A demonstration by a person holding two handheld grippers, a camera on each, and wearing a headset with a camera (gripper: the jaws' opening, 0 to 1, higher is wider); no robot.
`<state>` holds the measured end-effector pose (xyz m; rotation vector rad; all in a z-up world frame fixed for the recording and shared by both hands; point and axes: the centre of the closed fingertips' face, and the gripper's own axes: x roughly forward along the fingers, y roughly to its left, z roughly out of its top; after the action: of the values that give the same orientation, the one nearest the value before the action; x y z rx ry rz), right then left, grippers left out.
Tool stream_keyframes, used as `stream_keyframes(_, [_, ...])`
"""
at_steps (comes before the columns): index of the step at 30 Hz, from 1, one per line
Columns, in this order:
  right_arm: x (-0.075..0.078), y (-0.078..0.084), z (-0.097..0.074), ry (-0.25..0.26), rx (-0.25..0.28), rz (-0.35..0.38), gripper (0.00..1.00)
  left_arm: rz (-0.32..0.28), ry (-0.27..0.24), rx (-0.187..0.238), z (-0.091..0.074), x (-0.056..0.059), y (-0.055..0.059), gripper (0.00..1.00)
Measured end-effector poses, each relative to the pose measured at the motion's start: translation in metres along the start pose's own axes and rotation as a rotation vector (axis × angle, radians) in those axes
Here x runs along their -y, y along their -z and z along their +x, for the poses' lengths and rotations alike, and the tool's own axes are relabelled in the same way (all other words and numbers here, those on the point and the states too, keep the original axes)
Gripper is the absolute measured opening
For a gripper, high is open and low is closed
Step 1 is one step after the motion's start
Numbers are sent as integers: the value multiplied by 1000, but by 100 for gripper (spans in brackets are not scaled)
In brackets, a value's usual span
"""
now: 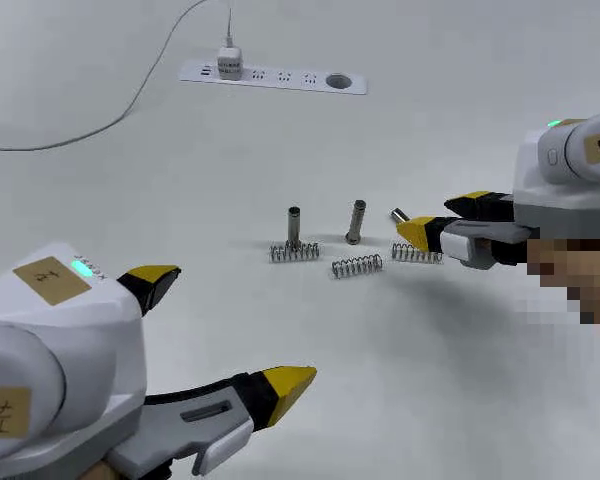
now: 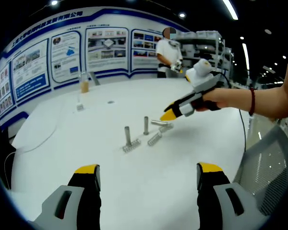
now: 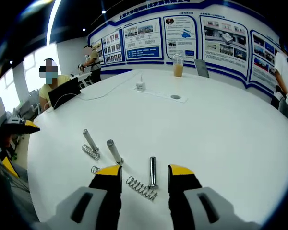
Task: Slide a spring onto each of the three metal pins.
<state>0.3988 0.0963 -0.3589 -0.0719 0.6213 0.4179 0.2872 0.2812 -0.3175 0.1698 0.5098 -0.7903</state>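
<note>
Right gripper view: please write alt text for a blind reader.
The open right hand-held gripper hovers over a white table, one metal pin lying just ahead of its jaws with a spring beside it. Two more pins stand farther left, with two springs by them.

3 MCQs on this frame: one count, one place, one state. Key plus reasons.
1. Springs on the table? A two B three C five
2. The lying pin is: A at the right gripper's tips B on a tray C in a box
3. Left gripper: A open, empty B shut on a spring C shut on a pin
Key: B, three lie loose; A, yellow tips flank it; A, wide gap, nothing between.
</note>
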Motion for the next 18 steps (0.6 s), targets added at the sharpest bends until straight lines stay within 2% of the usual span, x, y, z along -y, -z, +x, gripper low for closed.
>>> stream_keyframes(8, [1,3,18,-7,-17,-7,33,-7,3,-6,2,0,3,84])
stream_keyframes(14, [5,5,30,4,-29,-1,30,-7,11,-13,4,1,5,83])
stream_keyframes(18, [6,5,35,11,-36,-23,26,-1,11,-13,5,1,5,83])
